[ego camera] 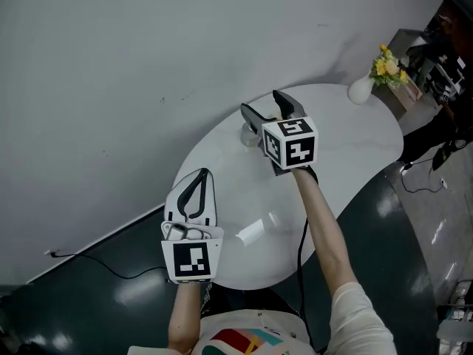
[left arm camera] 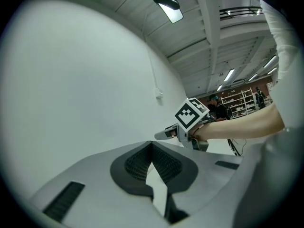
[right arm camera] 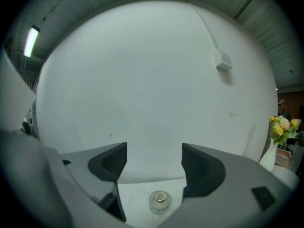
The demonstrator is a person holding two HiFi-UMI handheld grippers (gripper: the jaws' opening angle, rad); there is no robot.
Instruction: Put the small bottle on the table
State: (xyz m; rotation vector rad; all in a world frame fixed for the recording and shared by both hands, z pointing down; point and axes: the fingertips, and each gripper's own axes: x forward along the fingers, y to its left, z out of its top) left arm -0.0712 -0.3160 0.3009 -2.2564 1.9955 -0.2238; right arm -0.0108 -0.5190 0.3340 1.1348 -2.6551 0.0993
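White table point(ego camera: 229, 170) bears small bottle point(right arm camera: 160, 202) between parted right tongs point(right arm camera: 154, 156).

Plain white wall point(ego camera: 148, 50), glossy dark floor point(ego camera: 414, 228), round white table point(ego camera: 244, 205).

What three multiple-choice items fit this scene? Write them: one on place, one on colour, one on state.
1. The small bottle stands: A on the table between the jaws of the right claw; B on the floor; C in a drawer.
2. The flowers are: A red; B yellow; C blue.
3. The left claw is: A wide open; B shut; C holding a cup.
1 A: it sits inside the open right claw. 2 B: yellow blooms in the vase. 3 B: its jaws meet, nothing between.
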